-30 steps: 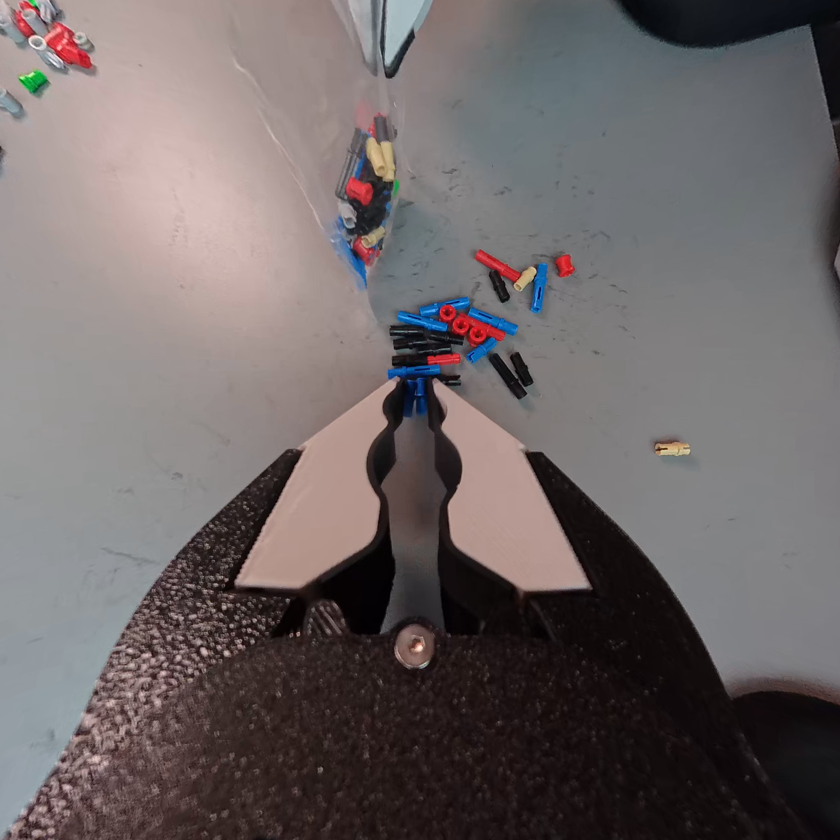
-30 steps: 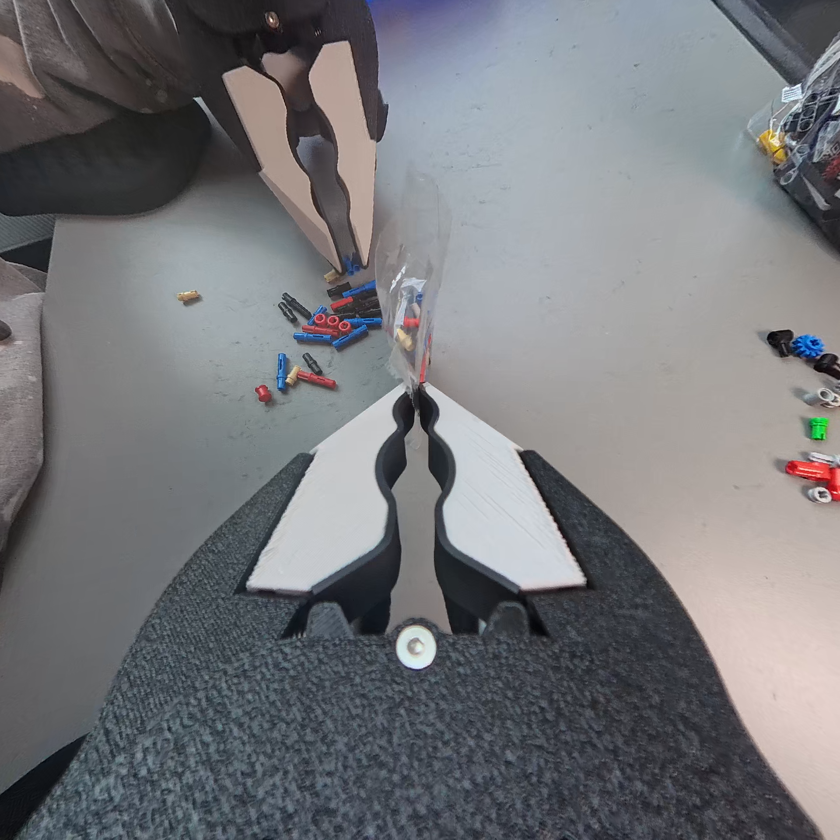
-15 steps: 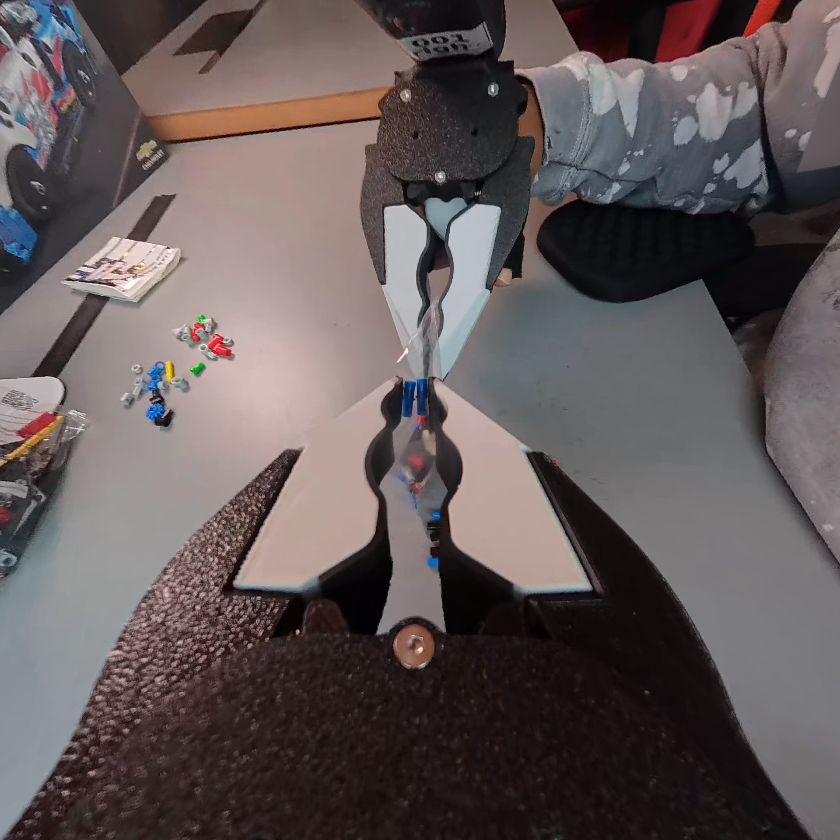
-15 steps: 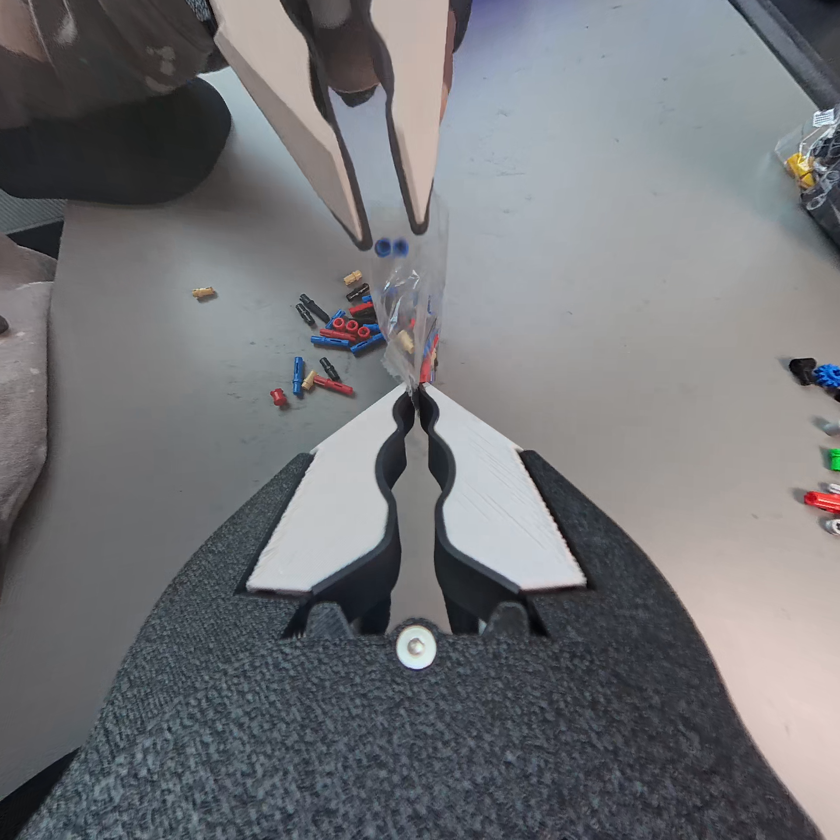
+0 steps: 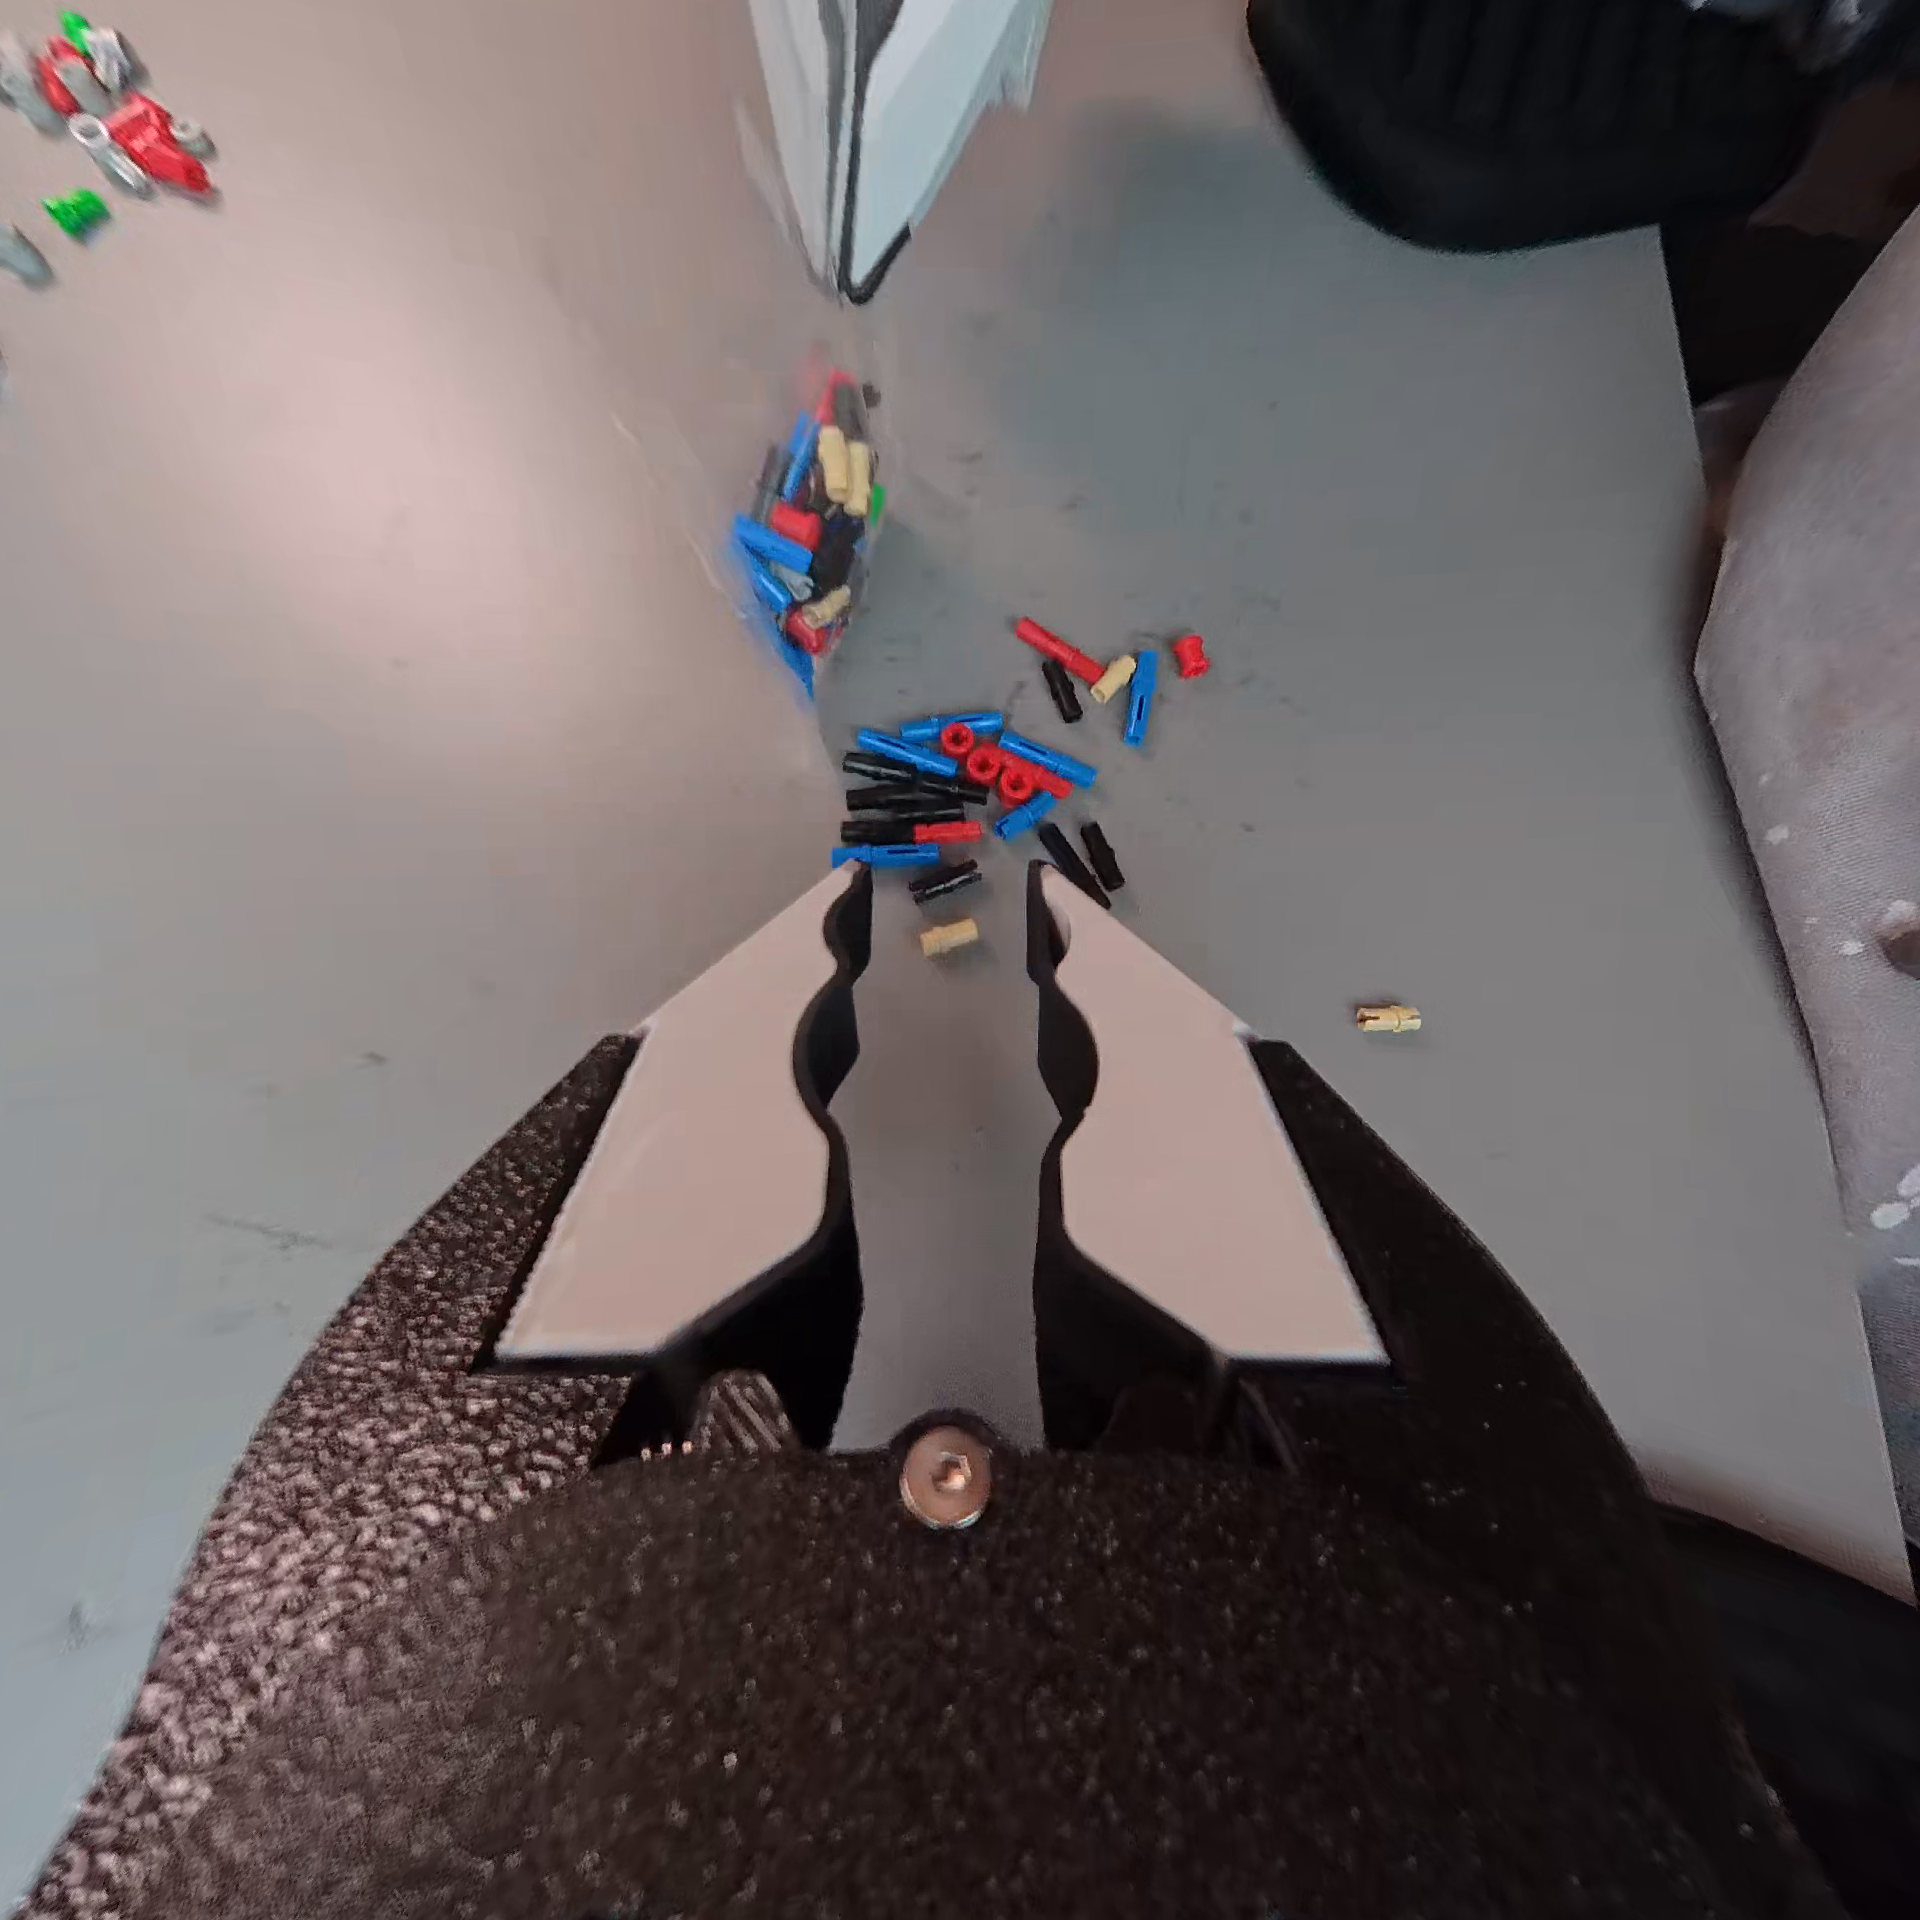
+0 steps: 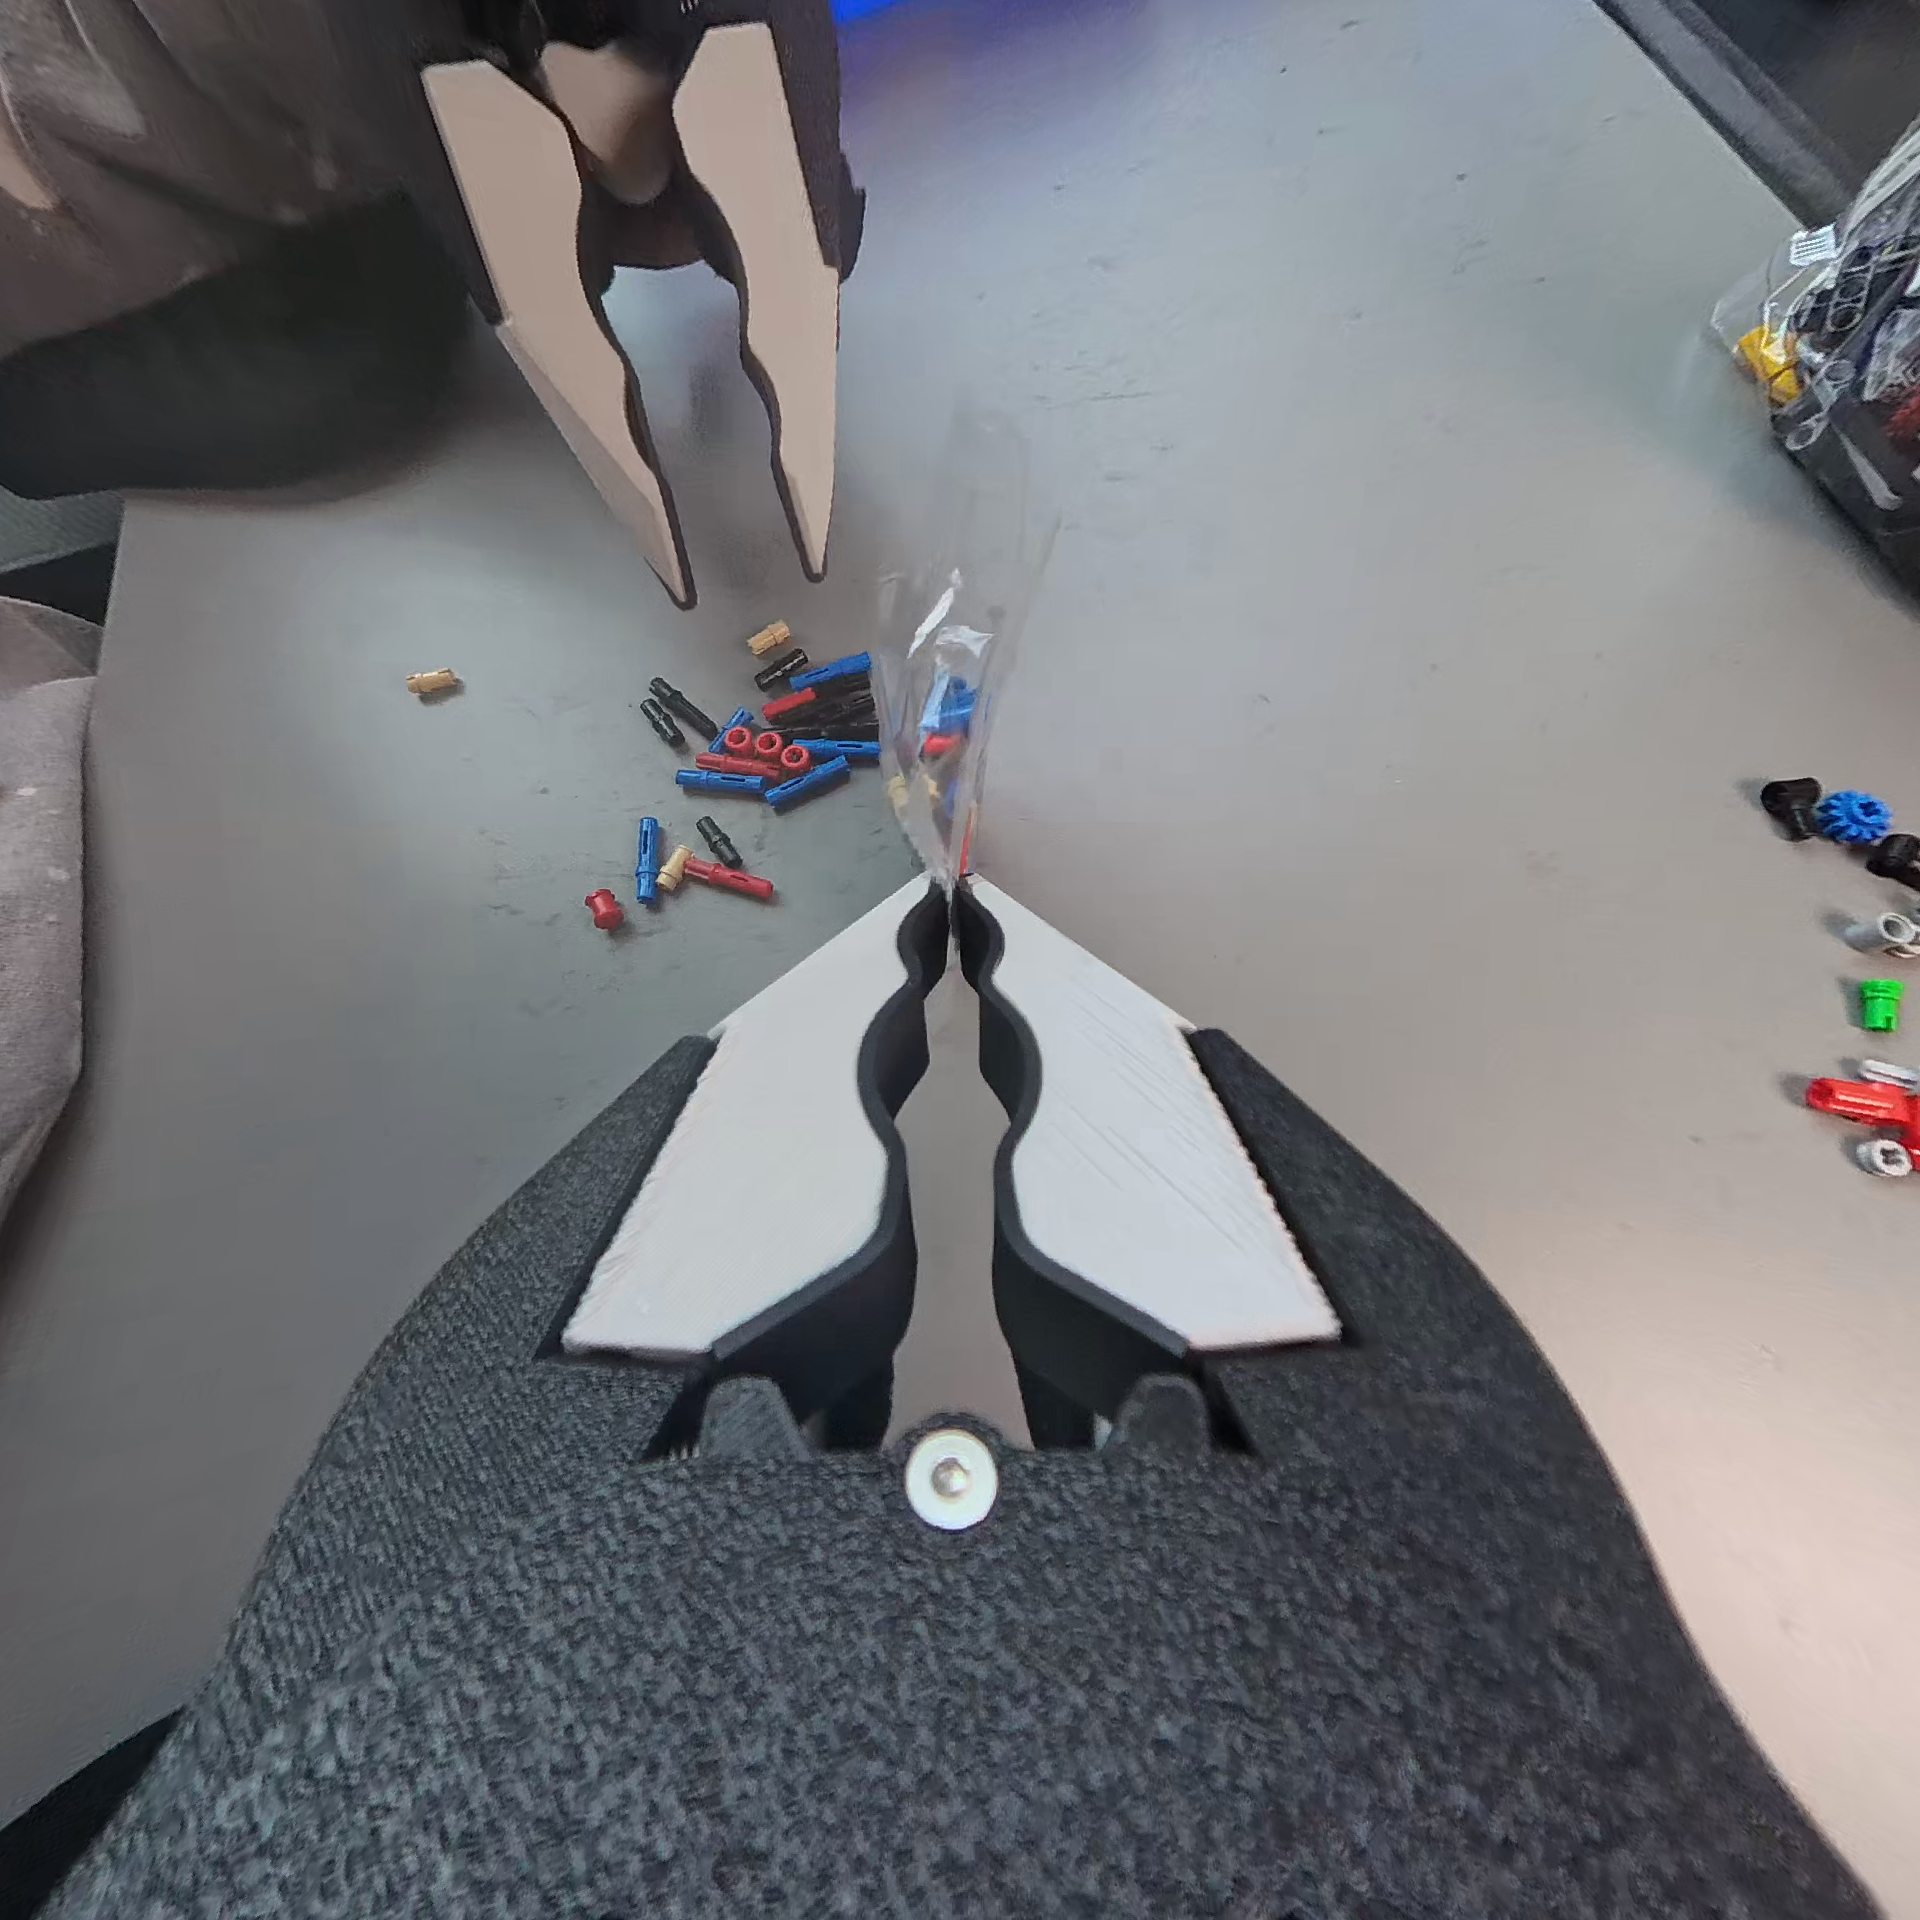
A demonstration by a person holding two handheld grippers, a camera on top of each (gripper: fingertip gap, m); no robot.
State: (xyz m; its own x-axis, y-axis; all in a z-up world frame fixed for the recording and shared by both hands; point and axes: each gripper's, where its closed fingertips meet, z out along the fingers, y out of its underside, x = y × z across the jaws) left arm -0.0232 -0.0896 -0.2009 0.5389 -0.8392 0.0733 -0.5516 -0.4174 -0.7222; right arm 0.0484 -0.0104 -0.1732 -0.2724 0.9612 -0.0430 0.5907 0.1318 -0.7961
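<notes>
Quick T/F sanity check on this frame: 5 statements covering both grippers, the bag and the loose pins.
1. The right gripper is shut on the clear plastic bag of small coloured pins. True.
2. The left gripper grips two blue pins. False: its fingers are apart and empty, just short of the loose pile of blue, black and red pins on the grey table.
3. A tan pin lies on the table between the left fingertips. True.
4. All the pins are inside the bag. False: many lie loose on the table.
5. A green piece lies among scattered parts to the right in the right wrist view. True.
</notes>
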